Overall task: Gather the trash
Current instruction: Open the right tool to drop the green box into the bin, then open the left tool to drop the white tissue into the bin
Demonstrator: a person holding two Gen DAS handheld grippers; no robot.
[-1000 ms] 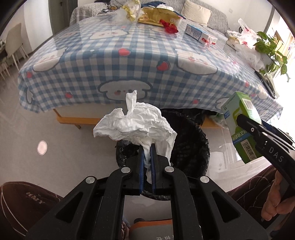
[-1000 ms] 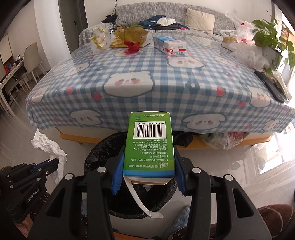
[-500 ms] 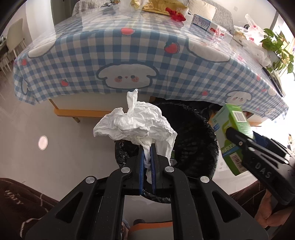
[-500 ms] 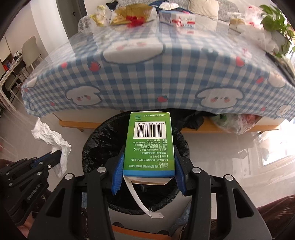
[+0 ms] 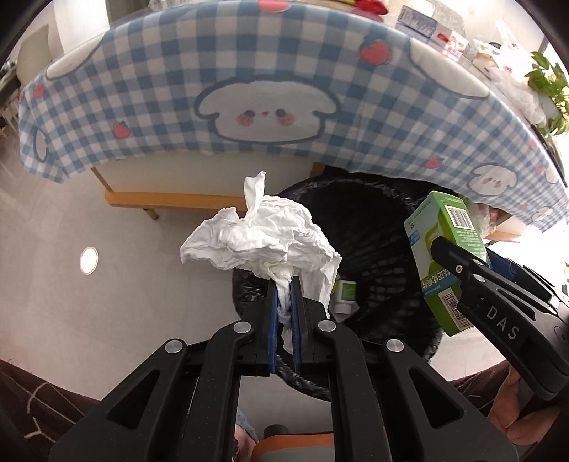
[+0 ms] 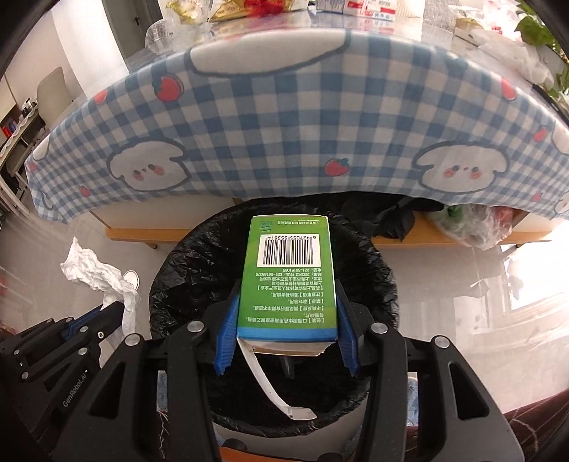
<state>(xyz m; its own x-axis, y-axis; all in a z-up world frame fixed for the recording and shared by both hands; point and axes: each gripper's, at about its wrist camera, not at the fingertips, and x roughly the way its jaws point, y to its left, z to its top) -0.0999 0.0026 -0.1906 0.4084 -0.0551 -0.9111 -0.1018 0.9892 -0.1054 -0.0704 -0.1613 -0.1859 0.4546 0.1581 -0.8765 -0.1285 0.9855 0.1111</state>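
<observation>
My left gripper (image 5: 283, 284) is shut on a crumpled white tissue (image 5: 263, 238) and holds it over the near left rim of a bin lined with a black bag (image 5: 373, 227). My right gripper (image 6: 286, 309) is shut on a green carton (image 6: 288, 273) with a barcode on top, held right over the bin's opening (image 6: 199, 284). The carton (image 5: 441, 248) also shows at the right of the left wrist view, and the tissue (image 6: 96, 273) at the left of the right wrist view. A small green and white box (image 5: 344, 295) lies inside the bin.
The bin stands on a pale floor (image 5: 106, 284) in front of a low table with a blue checked cloth (image 6: 284, 124). Boxes and wrappers (image 6: 359, 7) lie on the far tabletop. A clear bag of rubbish (image 6: 473, 227) sits under the table's right side. A plant (image 5: 547, 81) stands far right.
Both grippers have moved forward and down towards the bin, still holding the tissue and the carton. The bin now fills more of both views.
</observation>
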